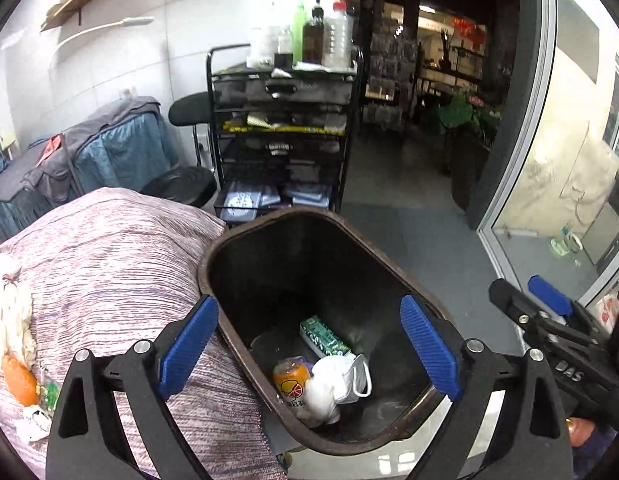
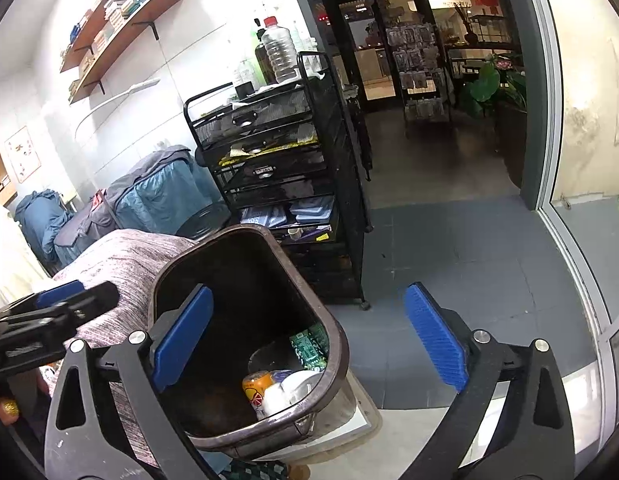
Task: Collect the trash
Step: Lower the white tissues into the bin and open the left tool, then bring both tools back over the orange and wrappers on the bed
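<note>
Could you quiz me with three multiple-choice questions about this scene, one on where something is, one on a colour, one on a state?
1. Where is the orange drink can?
A. On the bed
B. Inside the trash bin
C. On the black cart

2. What colour are the left tool pads?
A. Blue
B. Red
C. Yellow

3. How does the right tool stand?
A. Shut on a mask
B. Shut on the can
C. Open, holding nothing

Answers: 1 B, the can lies at the bin's bottom beside a white face mask. 2 A, both pads are blue. 3 C, its pads stand wide apart, nothing between them.
</note>
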Motion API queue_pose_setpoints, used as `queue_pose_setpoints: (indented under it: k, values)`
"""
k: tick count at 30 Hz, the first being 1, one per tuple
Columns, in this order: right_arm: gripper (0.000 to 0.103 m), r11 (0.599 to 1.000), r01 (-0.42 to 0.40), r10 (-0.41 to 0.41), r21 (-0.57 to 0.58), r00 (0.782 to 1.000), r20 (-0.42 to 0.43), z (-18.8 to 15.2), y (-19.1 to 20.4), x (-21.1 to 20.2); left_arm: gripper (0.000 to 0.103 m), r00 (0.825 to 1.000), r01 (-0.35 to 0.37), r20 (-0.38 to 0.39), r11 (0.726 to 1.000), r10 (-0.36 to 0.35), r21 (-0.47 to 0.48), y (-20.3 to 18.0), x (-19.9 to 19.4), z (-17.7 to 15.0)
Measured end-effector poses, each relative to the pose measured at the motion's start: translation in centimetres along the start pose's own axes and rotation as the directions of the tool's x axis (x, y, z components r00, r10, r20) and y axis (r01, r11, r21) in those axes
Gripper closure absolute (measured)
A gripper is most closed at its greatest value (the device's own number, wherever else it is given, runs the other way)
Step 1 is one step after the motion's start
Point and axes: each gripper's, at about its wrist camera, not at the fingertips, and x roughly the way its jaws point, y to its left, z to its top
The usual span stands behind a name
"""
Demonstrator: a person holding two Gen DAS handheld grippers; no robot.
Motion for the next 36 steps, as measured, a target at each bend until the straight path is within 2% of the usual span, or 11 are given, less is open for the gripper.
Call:
queue_pose_setpoints:
  k: [6, 10, 13, 15, 18, 21, 27, 29, 36]
  values:
    - [0.007, 0.999, -0.04, 0.039, 0.02, 0.999, 0.025, 0.2, 0.5, -0.5, 0.007, 0.995, -0.022, 0.095, 0.999, 0.025, -0.024, 1.0, -3.8, -0.2]
    - [0.007, 0.996, -0.083, 0.083, 0.022, 0.996, 0.026, 0.5, 1.5, -0.7, 0.006, 0.986, -0.052, 0.159, 0.998, 0.057, -0.037, 2.1, -6.8, -0.9]
    - [0.007, 0.996, -0.08, 0.078, 0.036, 0.995, 0.06, 0.6, 2.8, -1.4, 0.006, 0.978, -0.082, 0.189, 0.995, 0.09, -0.053, 3.1, -8.5, -1.5]
    - [0.007, 0.996, -0.086, 0.084, 0.017, 0.994, 0.074, 0.6, 3.9, -1.7, 0.006, 0.974, -0.093, 0.2, 0.993, 0.107, -0.077, 4.2, -9.5, -2.1]
    - [0.007, 0.991, -0.129, 0.131, -0.03, 0.99, 0.052, 0.6, 6.0, -1.6, 0.006, 0.969, -0.114, 0.207, 0.987, 0.136, -0.113, 5.8, -10.9, -3.0]
    - [0.007, 0.982, -0.172, 0.176, -0.081, 0.984, 0.043, 0.5, 8.5, -1.8, 0.006, 0.956, -0.166, 0.22, 0.976, 0.195, -0.144, 7.4, -12.5, -3.9]
    - [0.007, 0.948, -0.276, 0.282, -0.16, 0.959, 0.015, -0.1, 13.7, -2.1, 0.006, 0.939, -0.244, 0.199, 0.952, 0.28, -0.187, 10.3, -14.4, -5.7]
    - [0.007, 0.929, -0.319, 0.323, -0.187, 0.946, -0.008, -0.5, 15.5, -2.1, 0.006, 0.932, -0.275, 0.185, 0.94, 0.313, -0.204, 11.3, -14.9, -6.5]
    - [0.007, 0.846, -0.438, 0.425, -0.305, 0.898, -0.113, -2.1, 22.3, -2.1, 0.006, 0.921, -0.325, 0.125, 0.906, 0.368, -0.272, 15.5, -16.6, -9.6]
